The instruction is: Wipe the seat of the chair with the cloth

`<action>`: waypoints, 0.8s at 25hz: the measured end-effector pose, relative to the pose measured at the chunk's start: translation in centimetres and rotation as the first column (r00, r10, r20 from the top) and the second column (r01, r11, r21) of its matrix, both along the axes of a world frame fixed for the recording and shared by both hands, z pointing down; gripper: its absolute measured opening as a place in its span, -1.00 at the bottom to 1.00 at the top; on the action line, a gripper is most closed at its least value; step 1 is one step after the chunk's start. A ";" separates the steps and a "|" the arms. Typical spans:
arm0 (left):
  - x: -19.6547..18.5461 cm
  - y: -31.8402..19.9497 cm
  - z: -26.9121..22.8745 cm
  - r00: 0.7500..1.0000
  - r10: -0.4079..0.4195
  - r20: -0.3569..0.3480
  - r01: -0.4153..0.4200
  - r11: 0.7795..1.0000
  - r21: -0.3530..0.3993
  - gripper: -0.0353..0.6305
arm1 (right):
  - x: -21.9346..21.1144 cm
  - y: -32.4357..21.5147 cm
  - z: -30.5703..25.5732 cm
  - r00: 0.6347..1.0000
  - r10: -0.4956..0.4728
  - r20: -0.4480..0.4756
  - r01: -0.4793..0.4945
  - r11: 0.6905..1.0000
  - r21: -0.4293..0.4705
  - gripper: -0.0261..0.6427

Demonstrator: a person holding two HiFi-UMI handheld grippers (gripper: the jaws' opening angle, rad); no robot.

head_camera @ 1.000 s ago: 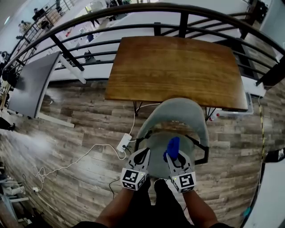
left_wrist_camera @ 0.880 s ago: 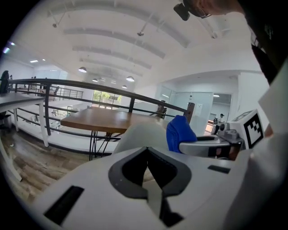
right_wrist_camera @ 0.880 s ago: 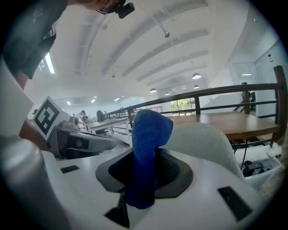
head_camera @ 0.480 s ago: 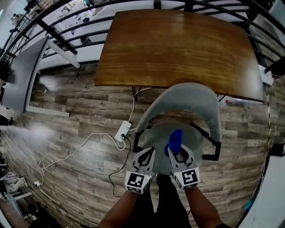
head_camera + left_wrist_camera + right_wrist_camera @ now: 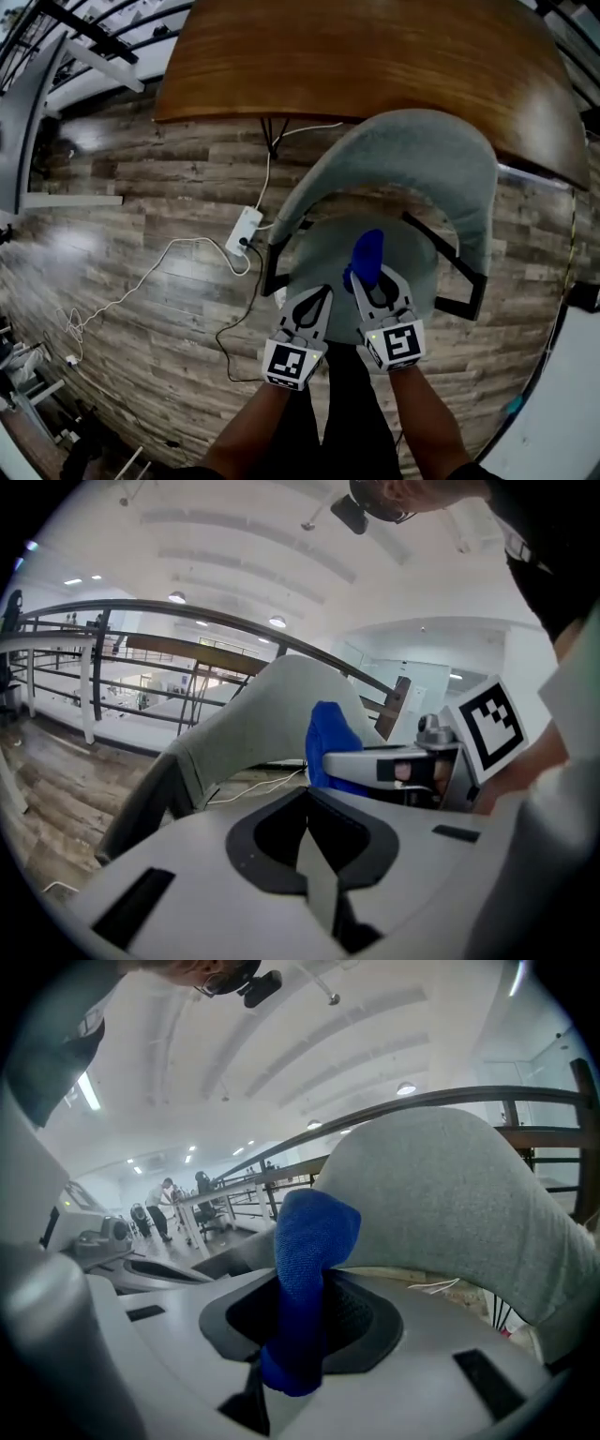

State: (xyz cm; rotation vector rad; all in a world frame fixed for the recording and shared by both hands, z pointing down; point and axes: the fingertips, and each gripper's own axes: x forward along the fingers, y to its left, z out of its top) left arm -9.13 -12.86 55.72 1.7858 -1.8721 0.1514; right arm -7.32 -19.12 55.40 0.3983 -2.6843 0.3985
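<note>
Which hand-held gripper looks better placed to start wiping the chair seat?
The right, probably. The right hand-held gripper is shut on the blue cloth and is over the grey seat. The left hand-held gripper is beside it, jaws together with nothing between them.

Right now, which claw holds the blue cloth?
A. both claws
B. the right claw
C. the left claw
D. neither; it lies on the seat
B: the blue cloth is pinched in the right claw, while the left claw is closed on nothing.
</note>
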 end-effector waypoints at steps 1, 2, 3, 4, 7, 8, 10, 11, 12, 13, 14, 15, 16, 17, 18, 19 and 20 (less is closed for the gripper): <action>0.2 0.2 0.9 1.000 0.001 -0.005 -0.001 1.000 -0.007 -0.87 | -0.2 0.0 0.6 1.000 -0.009 -0.011 0.009 1.000 0.003 -0.59; 0.3 0.4 1.8 1.000 0.000 -0.011 0.000 1.000 -0.016 -0.87 | -0.4 0.1 1.3 1.000 -0.019 -0.022 0.019 1.000 0.003 -0.59; 0.5 0.6 2.5 1.000 -0.002 -0.018 0.002 1.000 -0.024 -0.87 | -0.6 0.2 1.9 0.999 -0.032 -0.034 0.032 1.000 0.000 -0.59; 0.6 0.9 3.2 1.000 -0.007 -0.025 0.006 0.999 -0.031 -0.87 | -0.8 0.4 2.6 0.998 -0.046 -0.048 0.046 0.999 -0.007 -0.59; 0.8 1.8 5.4 0.999 -0.022 -0.037 0.021 0.999 -0.048 -0.87 | -1.4 1.0 4.9 0.994 -0.082 -0.079 0.078 0.996 -0.047 -0.59; 0.8 2.0 6.2 0.999 -0.027 -0.040 0.025 0.998 -0.055 -0.87 | -1.6 1.0 5.7 0.993 -0.085 -0.087 0.079 0.995 -0.062 -0.59; 0.8 2.5 7.7 0.998 -0.037 -0.050 0.033 0.997 -0.069 -0.87 | -1.9 1.0 7.1 0.991 -0.090 -0.103 0.080 0.992 -0.094 -0.59; 0.8 2.7 8.2 0.998 -0.039 -0.057 0.035 0.997 -0.075 -0.87 | -2.1 1.1 7.8 0.990 -0.094 -0.108 0.082 0.991 -0.110 -0.59; 0.9 2.8 8.7 0.997 -0.039 -0.062 0.034 0.996 -0.081 -0.87 | -2.4 1.1 8.4 0.989 -0.098 -0.112 0.084 0.989 -0.126 -0.59; 1.0 3.0 9.2 0.997 -0.037 -0.064 0.031 0.996 -0.087 -0.87 | -2.7 1.2 8.9 0.988 -0.103 -0.114 0.087 0.987 -0.139 -0.59; 1.0 3.1 9.5 0.997 -0.034 -0.066 0.028 0.995 -0.092 -0.87 | -3.0 1.3 9.4 0.988 -0.108 -0.114 0.090 0.985 -0.148 -0.59; 1.1 3.3 9.8 0.997 -0.035 -0.069 0.028 0.995 -0.096 -0.87 | -3.4 1.4 9.8 0.987 -0.112 -0.114 0.093 0.984 -0.154 -0.59; 1.0 3.4 10.1 0.997 -0.039 -0.072 0.032 0.995 -0.098 -0.88 | -3.9 1.6 10.1 0.987 -0.115 -0.114 0.096 0.983 -0.159 -0.59; 0.8 3.5 10.3 0.996 -0.046 -0.074 0.039 0.994 -0.101 -0.87 | -4.3 1.7 10.5 0.987 -0.119 -0.112 0.099 0.981 -0.165 -0.59; 0.5 3.6 10.6 0.996 -0.053 -0.071 0.046 0.994 -0.103 -0.87 | -4.8 1.8 10.8 0.986 -0.123 -0.111 0.102 0.980 -0.172 -0.59; 0.2 3.7 10.7 0.996 -0.062 -0.066 0.055 0.993 -0.103 -0.87 | -5.3 2.0 11.1 0.986 -0.127 -0.110 0.106 0.978 -0.181 -0.59; -0.1 3.8 10.8 0.995 -0.072 -0.062 0.066 0.993 -0.099 -0.87 | -5.7 2.2 11.5 0.985 -0.131 -0.109 0.108 0.976 -0.191 -0.59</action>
